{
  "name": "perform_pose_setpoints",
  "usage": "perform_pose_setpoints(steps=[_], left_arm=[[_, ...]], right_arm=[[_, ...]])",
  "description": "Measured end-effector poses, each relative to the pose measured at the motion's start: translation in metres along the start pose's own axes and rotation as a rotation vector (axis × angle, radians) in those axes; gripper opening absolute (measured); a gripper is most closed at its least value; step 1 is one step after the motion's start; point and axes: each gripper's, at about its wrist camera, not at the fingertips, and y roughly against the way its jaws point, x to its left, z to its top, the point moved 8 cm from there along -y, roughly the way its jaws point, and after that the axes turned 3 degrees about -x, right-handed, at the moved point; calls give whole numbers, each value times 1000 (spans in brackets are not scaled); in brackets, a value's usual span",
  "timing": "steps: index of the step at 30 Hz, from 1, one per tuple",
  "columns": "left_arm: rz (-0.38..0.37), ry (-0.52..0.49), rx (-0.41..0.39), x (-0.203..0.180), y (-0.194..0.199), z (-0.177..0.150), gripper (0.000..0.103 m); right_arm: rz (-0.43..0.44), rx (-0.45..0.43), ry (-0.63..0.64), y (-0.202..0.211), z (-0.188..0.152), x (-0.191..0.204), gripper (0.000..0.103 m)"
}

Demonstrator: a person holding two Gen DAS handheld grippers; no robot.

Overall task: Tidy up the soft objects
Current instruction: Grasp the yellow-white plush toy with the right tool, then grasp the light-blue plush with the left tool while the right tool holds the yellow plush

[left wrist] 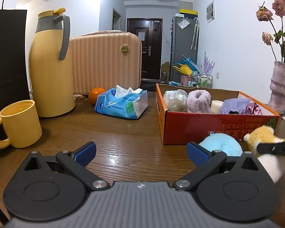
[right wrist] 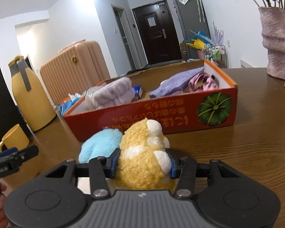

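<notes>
**Yellow plush gripped, box waiting just ahead**

The right gripper is clenching the fluffy yellow-and-white plush toy across its middle, likely to lift it over the wall of the red cardboard box. The left gripper is hanging released over the table. A round pale-blue plush is lying beside the yellow one. The box is already holding a lilac furry slipper, a purple knitted cloth and a pink satin piece.

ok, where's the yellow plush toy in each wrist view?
Left wrist: yellow plush toy at far right edge, partly behind the right gripper's finger, beside the blue plush.
Right wrist: yellow plush toy bottom centre, clamped in the right gripper.
Shared landmark: the red cardboard box just behind it.
</notes>
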Motion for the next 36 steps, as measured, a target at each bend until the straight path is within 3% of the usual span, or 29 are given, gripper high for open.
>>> perform_pose_setpoints(steps=[11,22,36], left_arm=[[-40,-4,19,-20,-10,-2,103],[-109,-8,30,-66,-24,0,103],[-177,46,102,-95,-52,2,103]], right_arm=[[-27,-76,-57,20,18,-41,47],[-70,-129,-74,29,28,-74,48],[-112,-192,-110,35,40,-109,48]])
